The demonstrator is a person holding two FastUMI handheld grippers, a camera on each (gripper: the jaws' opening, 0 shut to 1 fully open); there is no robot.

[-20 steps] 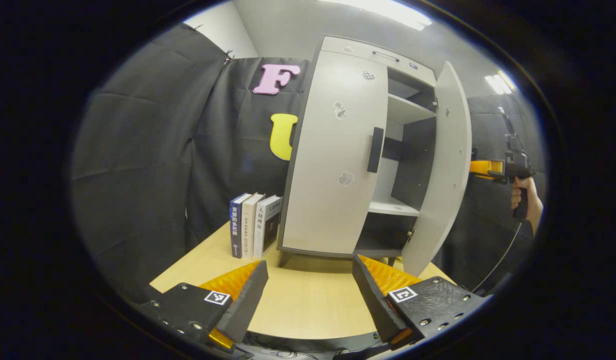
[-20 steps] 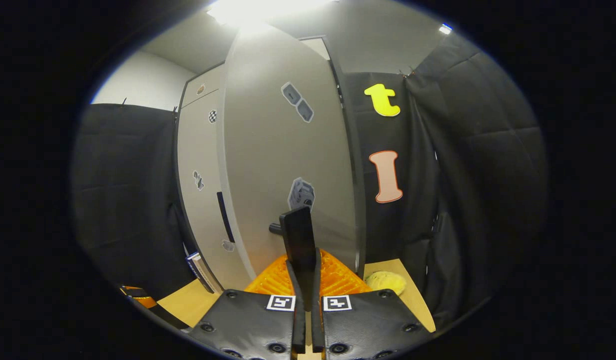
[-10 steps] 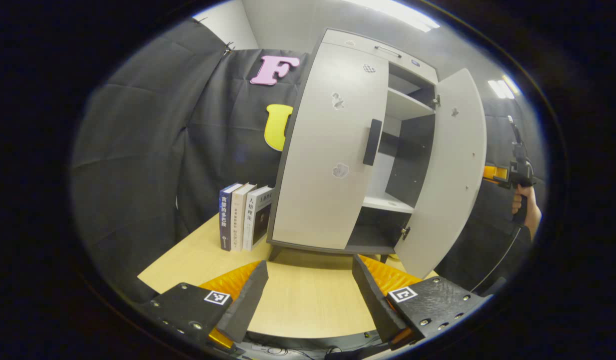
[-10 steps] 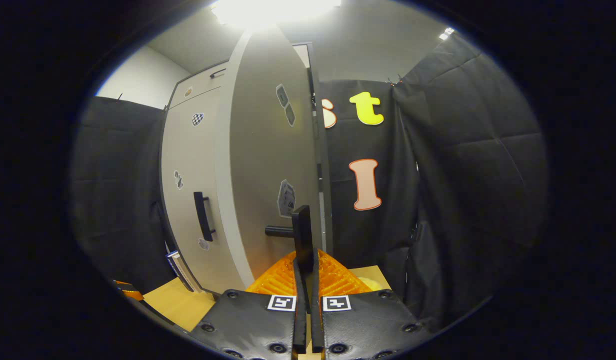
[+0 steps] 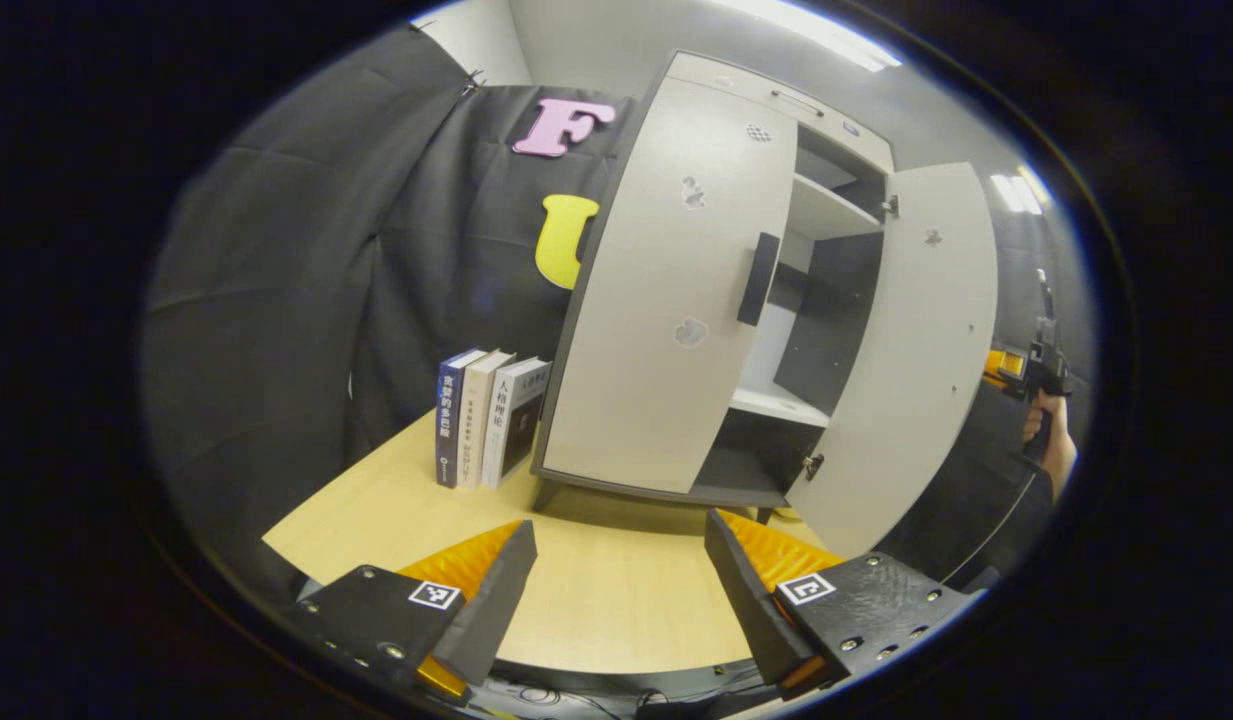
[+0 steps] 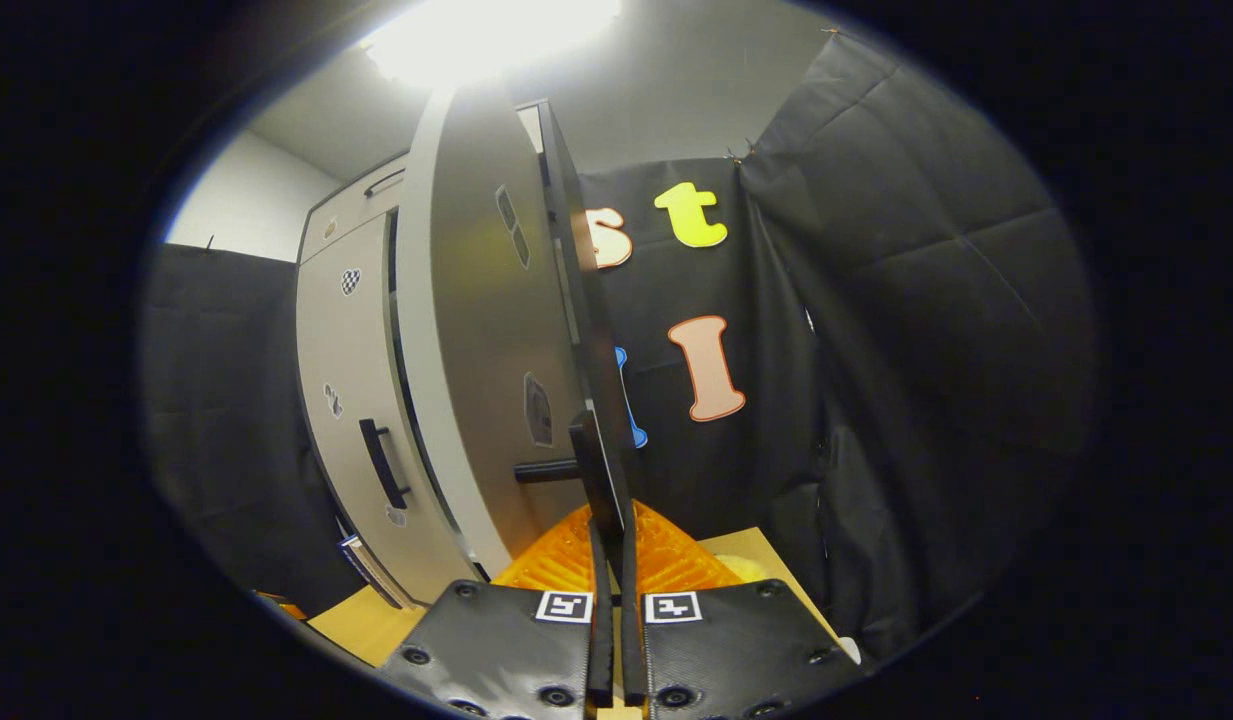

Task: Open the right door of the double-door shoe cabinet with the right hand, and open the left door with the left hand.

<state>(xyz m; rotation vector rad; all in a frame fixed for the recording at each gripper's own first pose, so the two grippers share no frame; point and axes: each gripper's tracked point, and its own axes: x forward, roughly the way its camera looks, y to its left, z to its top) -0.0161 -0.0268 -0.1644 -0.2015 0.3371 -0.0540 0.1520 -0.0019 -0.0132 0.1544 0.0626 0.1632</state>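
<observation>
The shoe cabinet (image 5: pixel 676 300) stands on the counter (image 5: pixel 596 600) and takes up the 12-to-2 o'clock part of the left gripper view. Its right door (image 5: pixel 906 370) stands swung well out, showing shelves inside, so that half of the task looks largely done. Its left door (image 5: pixel 666 300) lies flat against the frame, shut.

In the right gripper view the right door (image 6: pixel 476 330) is seen nearly edge-on, and the right hand-held gripper (image 6: pixel 611 530) has its fingers pinched narrow on the upright bar of the right door handle (image 6: pixel 596 470), at 12 o'clock just ahead of it. In the left gripper view that same gripper shows far off at 3 o'clock, held by a hand (image 5: pixel 1051 440) behind the open door.

The left hand-held gripper (image 5: pixel 621 570) hovers over the counter with its fingers spread wide and nothing between them. The left door handle (image 5: pixel 756 280) is the next target: a dark bar with its long axis vertical, on the door's inner edge, up at about 1 o'clock and well apart from the gripper. This gripper is the free one, so I judge it must rise and go forward, fingers either side of the bar.

Three books (image 5: pixel 486 415) stand upright at 11 o'clock, just beside the cabinet's left side, clear of that path.
</observation>
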